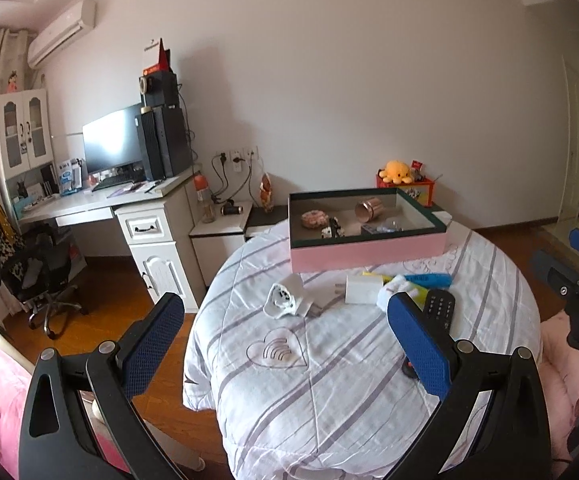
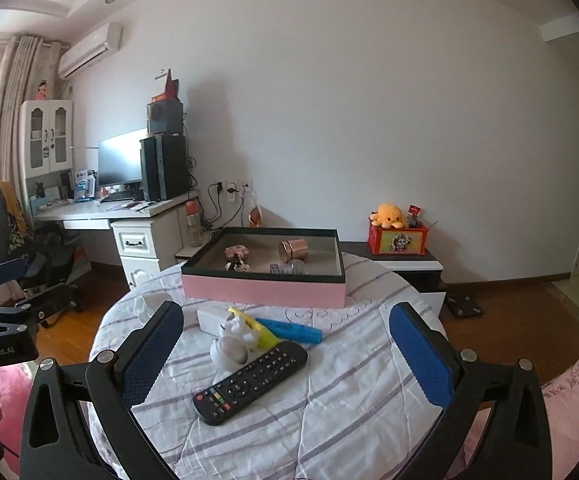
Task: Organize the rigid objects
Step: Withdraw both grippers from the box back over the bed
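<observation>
A pink box (image 2: 263, 290) with a dark rim stands at the far side of the striped quilt (image 2: 349, 412). A copper cup (image 2: 292, 251) lies on its side in it among small items. In front of the box lie a white charger (image 2: 213, 318), a yellow highlighter (image 2: 255, 326), a blue highlighter (image 2: 289, 330), a white toy figure (image 2: 235, 340) and a black remote (image 2: 251, 382). My right gripper (image 2: 287, 352) is open wide just above the remote, not touching it. My left gripper (image 1: 285, 340) is open over bare quilt, short of a small white object (image 1: 283, 300) and the charger (image 1: 363, 289).
The quilt's rounded edge (image 1: 201, 320) drops to a wooden floor (image 1: 129, 304) on the left. Beyond are a white desk (image 1: 89, 200) with a monitor, an office chair (image 1: 29, 272), a low dark-topped cabinet (image 2: 405, 262) and a red box with an orange plush (image 2: 387, 216). A pink cover (image 2: 569, 400) lies at the right.
</observation>
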Tool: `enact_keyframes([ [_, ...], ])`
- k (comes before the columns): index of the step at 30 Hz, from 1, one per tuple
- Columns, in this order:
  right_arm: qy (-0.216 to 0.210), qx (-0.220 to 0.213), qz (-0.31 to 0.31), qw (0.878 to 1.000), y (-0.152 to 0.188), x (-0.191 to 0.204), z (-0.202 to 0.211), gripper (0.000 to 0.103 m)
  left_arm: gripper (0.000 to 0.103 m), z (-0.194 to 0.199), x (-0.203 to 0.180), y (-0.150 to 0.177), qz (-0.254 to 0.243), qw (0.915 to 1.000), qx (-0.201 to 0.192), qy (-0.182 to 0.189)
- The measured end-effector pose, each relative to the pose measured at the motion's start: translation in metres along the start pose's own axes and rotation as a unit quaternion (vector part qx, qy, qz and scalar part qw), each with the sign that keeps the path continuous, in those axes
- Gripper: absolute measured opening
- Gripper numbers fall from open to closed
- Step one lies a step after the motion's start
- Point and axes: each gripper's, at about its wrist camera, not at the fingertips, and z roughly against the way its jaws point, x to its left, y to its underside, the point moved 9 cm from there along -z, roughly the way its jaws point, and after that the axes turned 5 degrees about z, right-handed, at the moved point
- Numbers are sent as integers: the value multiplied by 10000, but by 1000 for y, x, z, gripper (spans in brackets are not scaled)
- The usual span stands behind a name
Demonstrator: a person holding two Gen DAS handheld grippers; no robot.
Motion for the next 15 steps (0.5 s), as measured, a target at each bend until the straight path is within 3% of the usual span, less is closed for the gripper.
enact_keyframes([
  [5, -4, 352, -40, 9994, 24, 13, -21, 103, 103, -12, 4, 13, -18, 9998, 194, -7],
  [15, -109, 1594, -357, 9865, 94, 54, -100, 103, 103, -35, 20, 37, -80, 9981, 594, -105],
])
